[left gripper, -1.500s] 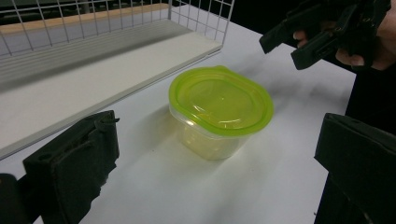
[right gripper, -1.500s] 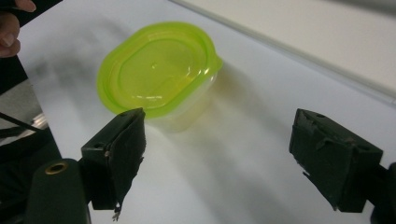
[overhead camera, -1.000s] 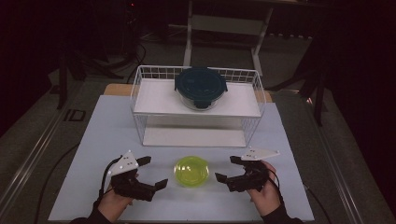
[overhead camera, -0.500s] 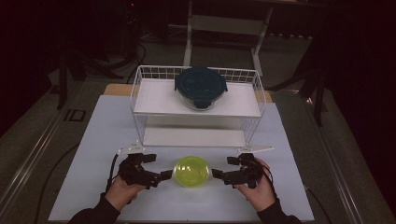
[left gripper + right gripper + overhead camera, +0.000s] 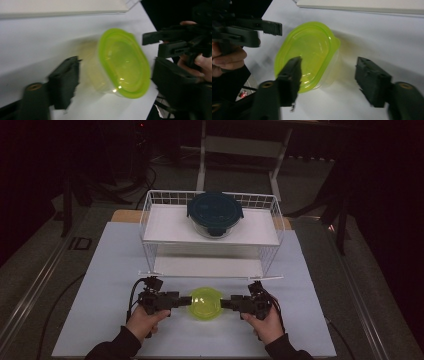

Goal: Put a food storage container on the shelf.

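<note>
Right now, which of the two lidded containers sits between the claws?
The small container with the yellow-green lid, on the table in front of the wire rack. The other, the dark teal-lidded round container, sits up on the rack's top shelf.

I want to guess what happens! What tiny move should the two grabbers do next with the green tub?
Probably squeeze a little more. Both the left gripper and right gripper have just been closing, with the green tub between their jaws, but gaps remain beside it.

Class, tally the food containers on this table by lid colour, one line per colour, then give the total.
Yellow-green lid: 1, the container on the mat between the two grippers.
Dark teal lid: 1, the round container on the wire rack's top shelf.
Total: 2
</note>
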`<state>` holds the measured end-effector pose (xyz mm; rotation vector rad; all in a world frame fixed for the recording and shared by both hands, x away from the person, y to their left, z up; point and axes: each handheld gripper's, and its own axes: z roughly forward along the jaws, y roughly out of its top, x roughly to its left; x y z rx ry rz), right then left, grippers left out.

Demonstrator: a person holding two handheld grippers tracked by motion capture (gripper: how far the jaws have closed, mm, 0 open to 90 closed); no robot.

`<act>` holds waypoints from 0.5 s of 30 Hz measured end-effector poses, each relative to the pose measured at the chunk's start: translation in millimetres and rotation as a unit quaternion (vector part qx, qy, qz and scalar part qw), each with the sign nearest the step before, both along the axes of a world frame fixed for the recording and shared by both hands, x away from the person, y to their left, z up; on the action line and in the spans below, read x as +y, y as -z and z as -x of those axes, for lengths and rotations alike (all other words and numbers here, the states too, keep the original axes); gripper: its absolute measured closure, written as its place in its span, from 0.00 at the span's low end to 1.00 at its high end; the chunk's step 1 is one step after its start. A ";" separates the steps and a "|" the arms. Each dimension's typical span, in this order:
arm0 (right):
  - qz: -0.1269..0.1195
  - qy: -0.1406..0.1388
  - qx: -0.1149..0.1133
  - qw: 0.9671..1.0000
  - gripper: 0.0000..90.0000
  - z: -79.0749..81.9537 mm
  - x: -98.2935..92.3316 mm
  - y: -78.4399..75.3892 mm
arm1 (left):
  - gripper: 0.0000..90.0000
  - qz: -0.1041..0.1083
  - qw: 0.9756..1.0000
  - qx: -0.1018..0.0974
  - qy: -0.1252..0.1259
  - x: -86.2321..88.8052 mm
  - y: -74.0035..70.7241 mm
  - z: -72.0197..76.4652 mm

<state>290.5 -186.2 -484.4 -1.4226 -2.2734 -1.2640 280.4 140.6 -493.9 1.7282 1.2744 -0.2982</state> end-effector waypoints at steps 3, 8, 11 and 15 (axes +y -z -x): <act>-0.002 0.007 0.017 1.000 0.51 -3.1 1.1 3.0 | 0.41 0.003 1.000 0.012 -0.006 0.5 4.0 -1.9; -0.007 0.010 0.044 0.999 0.57 -5.8 3.4 8.0 | 0.44 0.008 0.999 0.032 -0.003 -4.2 7.8 -3.9; -0.013 0.008 0.059 0.998 0.63 -5.8 6.3 10.2 | 0.49 0.007 0.999 0.044 0.002 -6.9 10.7 -4.9; -0.017 0.009 0.069 0.997 0.71 -6.0 8.1 11.1 | 0.58 0.007 0.998 0.055 0.005 -8.1 14.4 -5.6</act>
